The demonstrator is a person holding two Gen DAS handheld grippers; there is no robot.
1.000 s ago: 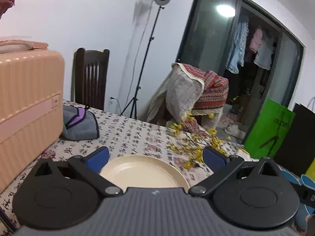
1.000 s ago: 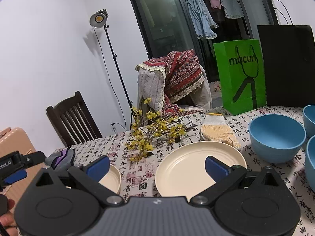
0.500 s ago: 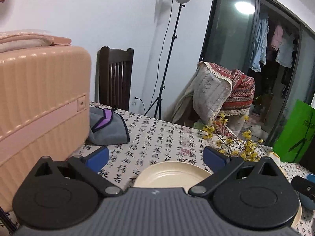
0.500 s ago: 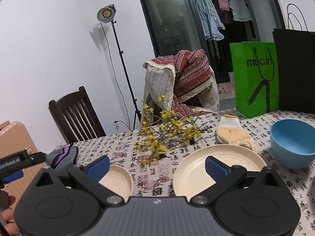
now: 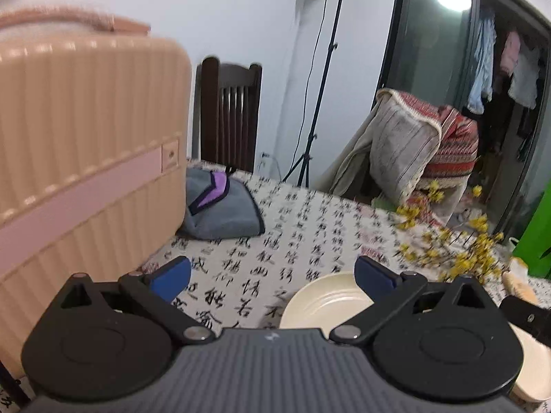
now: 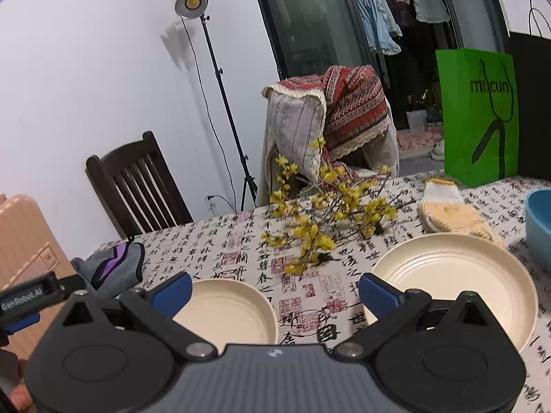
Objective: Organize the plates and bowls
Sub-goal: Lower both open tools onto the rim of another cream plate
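Left wrist view: I am holding my left gripper above the table, its blue-padded fingers spread wide and gripping nothing. A small cream plate is lying on the calligraphy-print tablecloth at lower centre-right of the frame, partly hidden behind the right-hand finger. At the lower right edge, part of a larger cream plate is showing. A grey and purple pouch is sitting at mid-left, just beside a peach suitcase filling the left of the frame. The frame is somewhat blurred.

Right wrist view: I am holding my right gripper with its fingers likewise spread, empty. The small cream plate is lying at lower centre-left, behind the left-hand finger; the larger cream plate is lying at lower right, well apart from it. Yellow flowering branches are resting between and beyond them. A blue bowl is sitting at the right edge, near a knitted glove.
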